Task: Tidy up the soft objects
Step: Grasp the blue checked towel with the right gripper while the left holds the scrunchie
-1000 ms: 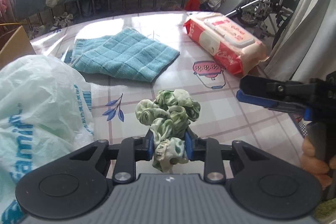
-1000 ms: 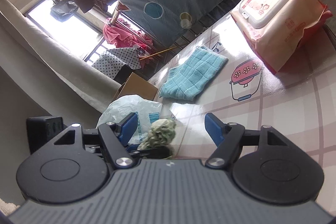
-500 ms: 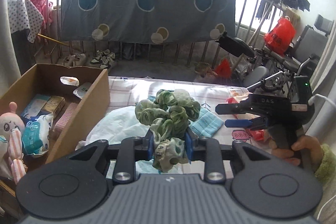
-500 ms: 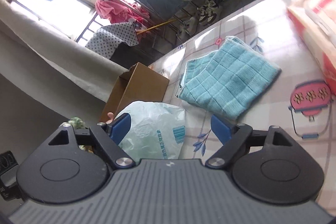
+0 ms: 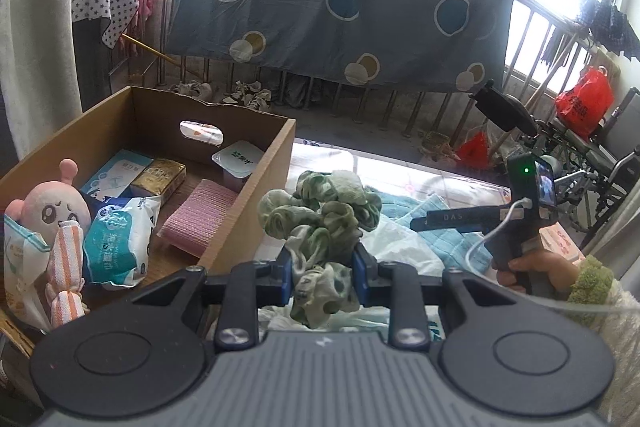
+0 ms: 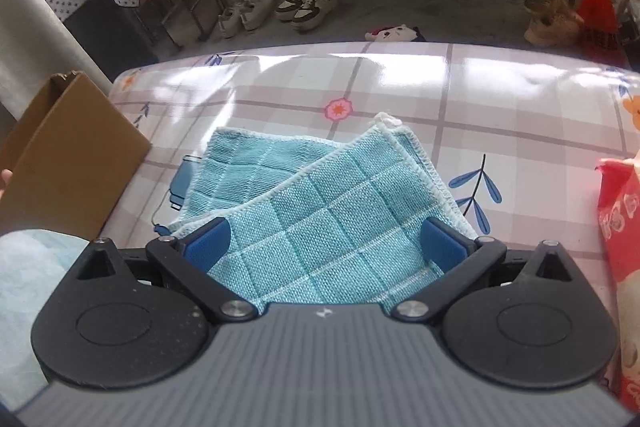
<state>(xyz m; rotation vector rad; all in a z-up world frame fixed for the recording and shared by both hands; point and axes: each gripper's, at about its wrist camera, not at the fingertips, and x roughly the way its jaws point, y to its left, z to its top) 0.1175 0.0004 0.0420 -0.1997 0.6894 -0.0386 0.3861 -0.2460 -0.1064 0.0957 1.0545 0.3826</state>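
Left hand-held gripper [image 5: 322, 277] is clenched on a green-and-white scrunchie [image 5: 320, 223], whose ruffled loops bunch up above the blue pads while its lower end hangs down between them. It is held in the air, just right of the near wall of a cardboard box [image 5: 256, 203]. Under it lies a white plastic bag [image 5: 404, 247] on the bench [image 6: 500, 95]. Inside the box sit a pink plush toy [image 5: 52, 211], a teal tissue pack [image 5: 116, 239], a folded pink cloth [image 5: 200, 219] and a small sealed cup [image 5: 238, 157].

Right hand-held gripper [image 6: 326, 241] is released, its blue pads spread wide and low over a folded teal checked cloth [image 6: 320, 211] that lies flat on the bench; whether the pads touch the cloth cannot be told. A second teal cloth [image 6: 244, 163] lies partly under the first. At the right edge stands a red-and-pink wipes pack [image 6: 622, 239]; the box corner shows at left. Beyond the bench edge, pairs of shoes [image 6: 276, 7] rest on the floor below a grey blanket with circles [image 5: 340, 7] hung over a railing.
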